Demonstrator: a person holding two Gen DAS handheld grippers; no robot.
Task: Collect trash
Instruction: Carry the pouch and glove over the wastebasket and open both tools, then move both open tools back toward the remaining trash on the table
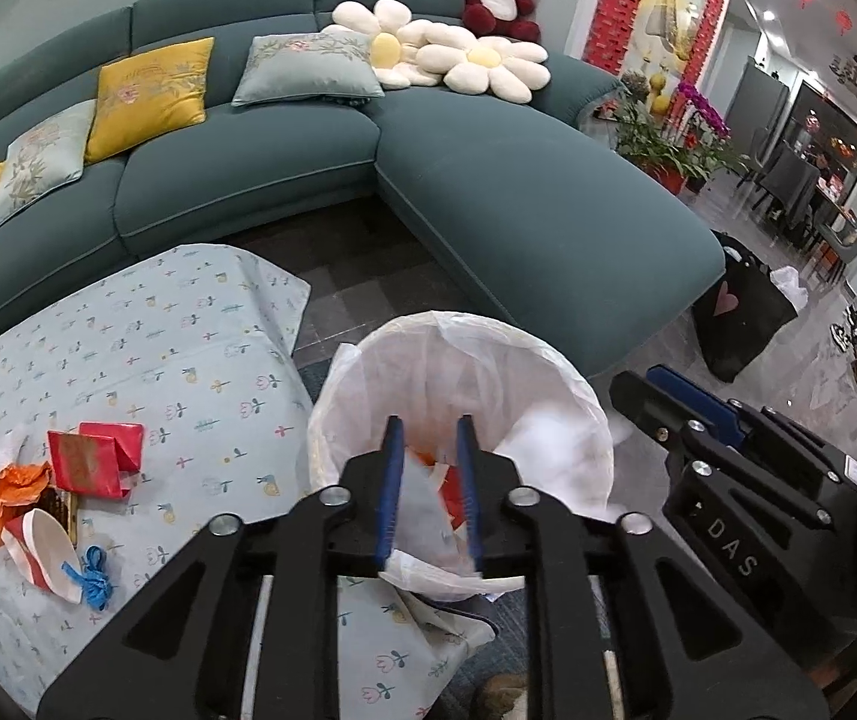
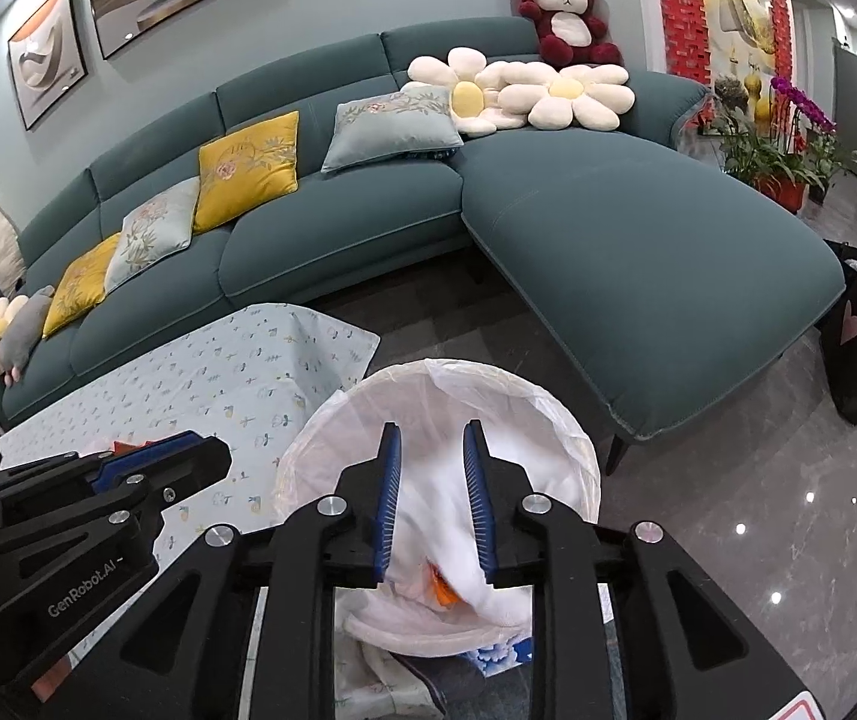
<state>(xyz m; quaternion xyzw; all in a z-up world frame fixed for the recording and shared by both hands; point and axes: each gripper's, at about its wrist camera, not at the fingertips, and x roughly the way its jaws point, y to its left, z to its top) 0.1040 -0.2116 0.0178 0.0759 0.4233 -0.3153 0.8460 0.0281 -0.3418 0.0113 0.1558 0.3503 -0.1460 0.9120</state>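
A round bin with a white liner (image 1: 362, 378) (image 2: 332, 414) stands on the floor beside the low table. My left gripper (image 1: 429, 423) hangs over its mouth, jaws a little apart; a pale sheet of paper (image 1: 425, 498) and orange-red scraps (image 1: 455, 495) lie below, no pad pressing on them. My right gripper (image 2: 433, 427) is open over the same bin, with a blurred white tissue (image 2: 428, 516) loose between and under its pads. More trash lies on the table: a red packet (image 1: 92, 456), an orange wrapper (image 1: 14, 486), a red-and-white paper cup (image 1: 47, 552) and a blue string (image 1: 92, 579).
The table wears a pale flowered cloth (image 1: 158, 348) that hangs down by the bin. A teal corner sofa (image 1: 518, 198) with cushions curves behind, its chaise close to the bin's far side. A black bag with a pink heart (image 1: 734, 312) stands on the glossy floor at right.
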